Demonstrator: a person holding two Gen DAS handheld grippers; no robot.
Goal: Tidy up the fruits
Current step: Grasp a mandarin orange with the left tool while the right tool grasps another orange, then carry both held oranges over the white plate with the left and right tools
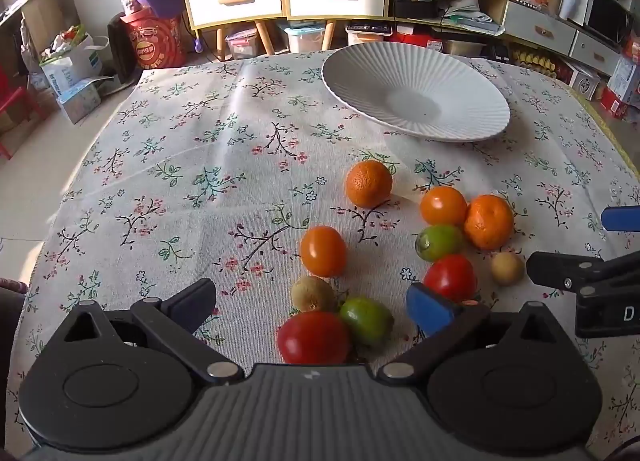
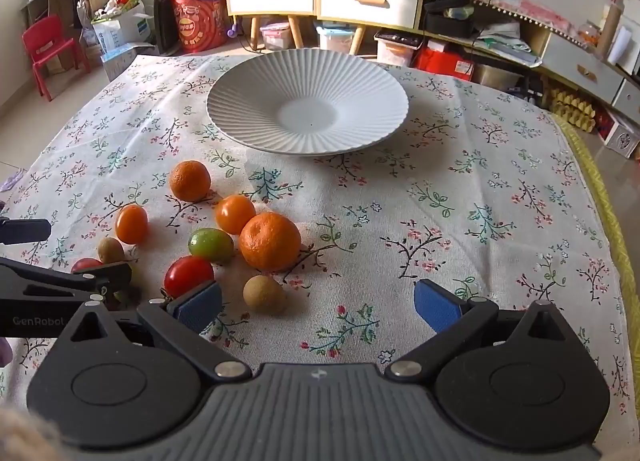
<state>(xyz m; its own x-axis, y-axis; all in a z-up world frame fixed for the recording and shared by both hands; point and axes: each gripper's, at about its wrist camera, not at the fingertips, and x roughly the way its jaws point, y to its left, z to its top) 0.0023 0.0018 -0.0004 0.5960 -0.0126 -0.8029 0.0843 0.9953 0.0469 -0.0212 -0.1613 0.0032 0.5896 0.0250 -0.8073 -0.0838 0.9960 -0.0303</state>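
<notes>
Toward the near edge of the bench [image 2: 500, 197], on the flowered cloth, the fruits lie in a loose group, and the white ribbed plate [image 2: 308, 101] stands empty near the far edge, well apart from them.

Your left gripper [image 1: 312, 303] has its jaws spread wide and holds nothing; a red tomato [image 1: 314, 337], a green fruit [image 1: 366, 319] and a small brown kiwi [image 1: 313, 293] lie between them, touching each other. Your right gripper [image 2: 318, 307] is also spread and empty. Only cloth lies between its fingers; a small tan fruit [image 2: 264, 295] is just beyond them, on the left, and a second red tomato [image 2: 188, 275] touches or nearly touches its left finger [image 2: 198, 309].

I judge that all these fruits are light and round, so they will roll if you push them from one side. The tomatoes look smooth and soft: close gently across the widest part, or the skin may split or the fruit may slip out. The big mandarin [image 2: 270, 241] has rough peel and should hold better. It touches an orange tomato [image 2: 234, 213], so come from above. Because the three fruits at the left gripper lie so close, take the outer one first.

The words "GenRobot" can be read on the left gripper's body [image 2: 38, 321] in the right view. A red bucket [image 2: 196, 27] on the floor carries print that is too small to read.
</notes>
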